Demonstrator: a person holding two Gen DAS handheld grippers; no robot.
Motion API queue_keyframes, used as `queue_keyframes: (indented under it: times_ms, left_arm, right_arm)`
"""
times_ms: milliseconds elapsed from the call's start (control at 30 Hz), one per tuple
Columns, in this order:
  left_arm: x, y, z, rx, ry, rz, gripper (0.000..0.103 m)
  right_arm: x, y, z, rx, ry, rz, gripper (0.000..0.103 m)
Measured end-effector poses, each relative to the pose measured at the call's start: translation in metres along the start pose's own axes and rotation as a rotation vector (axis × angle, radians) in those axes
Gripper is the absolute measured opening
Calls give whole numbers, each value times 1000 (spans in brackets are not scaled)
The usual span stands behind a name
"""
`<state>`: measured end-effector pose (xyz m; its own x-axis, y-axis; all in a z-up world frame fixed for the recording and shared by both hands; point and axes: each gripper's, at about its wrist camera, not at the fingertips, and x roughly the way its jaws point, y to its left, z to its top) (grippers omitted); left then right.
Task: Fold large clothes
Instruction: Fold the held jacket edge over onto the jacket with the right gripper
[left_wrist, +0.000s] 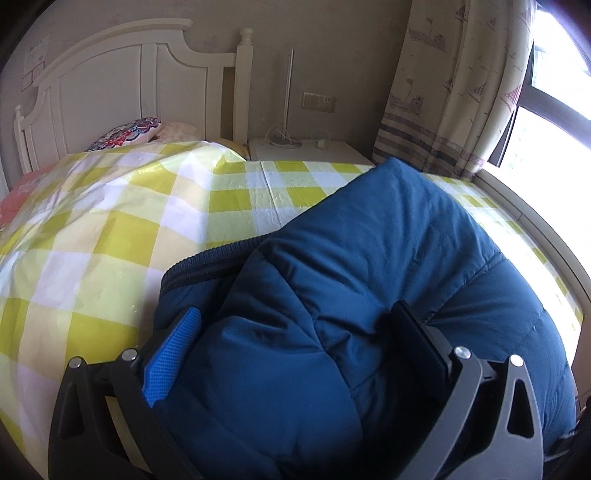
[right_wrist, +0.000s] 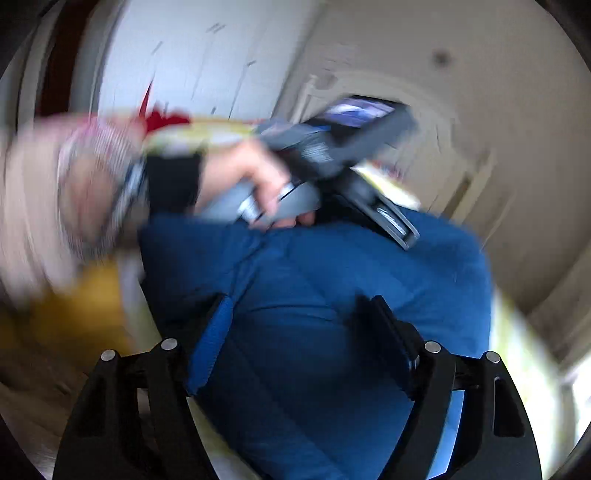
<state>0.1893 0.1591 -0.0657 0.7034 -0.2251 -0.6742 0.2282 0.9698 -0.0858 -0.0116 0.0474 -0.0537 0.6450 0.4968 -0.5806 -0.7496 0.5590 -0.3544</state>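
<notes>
The task's thing is a dark blue quilted puffer jacket (left_wrist: 369, 266), lying bunched on a bed covered by a yellow-and-white checked sheet (left_wrist: 110, 229); its ribbed dark hem band (left_wrist: 210, 262) faces the headboard (left_wrist: 122, 81).

The left hand-held gripper (left_wrist: 299, 343) stands with its jaws wide, one to each side of a puffed mound of the jacket. The blue pad (left_wrist: 173, 358) lies against the fabric, but I cannot tell whether the jaws actually pinch it. In the blurred right wrist view the right hand-held gripper (right_wrist: 306, 347) also straddles jacket fabric with its jaws apart and not clamping; beyond it a hand (right_wrist: 255, 184) holds the other gripper's handle.

Judging by its look, the jacket is light, soft and springy. The padding will likely puff back after a fold, and the smooth shell may slide in the pads. A firmer hold should be at the hem band or along a stitched seam, where the layers are thin, rather than on a fat quilted panel.

No containers show; a white nightstand (left_wrist: 306, 151) beside the bed carries a lamp base and cable.
</notes>
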Motion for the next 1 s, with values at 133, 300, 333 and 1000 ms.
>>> queue_keyframes:
  times_ms: [133, 300, 333, 1000]
  left_arm:
    - [-25, -17, 16, 47, 91, 232, 101]
    - [-82, -40, 19, -36, -3, 244, 101]
    - [-79, -44, 11, -40, 8, 282, 101]
    - [-51, -1, -49, -255, -77, 195, 101]
  right_arm:
    - [2, -21, -2, 87, 18, 84, 76]
    - [3, -20, 0, 74, 20, 66, 76]
    - [3, -22, 0, 80, 19, 69, 76]
    - [22, -234, 37, 487, -86, -10, 56]
